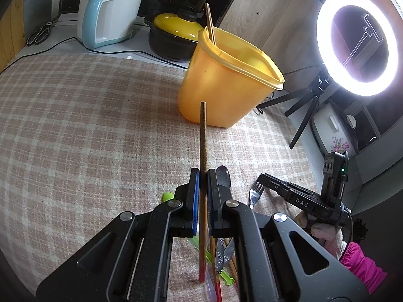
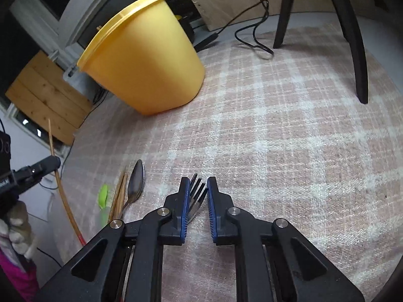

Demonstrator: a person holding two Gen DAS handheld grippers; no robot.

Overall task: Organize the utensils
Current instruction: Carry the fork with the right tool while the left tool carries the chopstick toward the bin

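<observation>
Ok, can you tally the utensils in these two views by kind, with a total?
Chopsticks: 4 that I can tell apart: one held, one in the yellow tub, two lying loose
Spoons: 1
Forks: 1
Green plastic piece: 1
Total: 7, though the pile is partly hidden

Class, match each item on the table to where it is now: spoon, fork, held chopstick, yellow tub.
Items:
1. spoon
2. fork
3. held chopstick
4. yellow tub

Places:
a. clamped in the left gripper
b. between the fingers of the right gripper
c. lying on the checked cloth
d. standing upright with a lone stick inside

Pairs: 1-c, 2-b, 3-a, 4-d
</observation>
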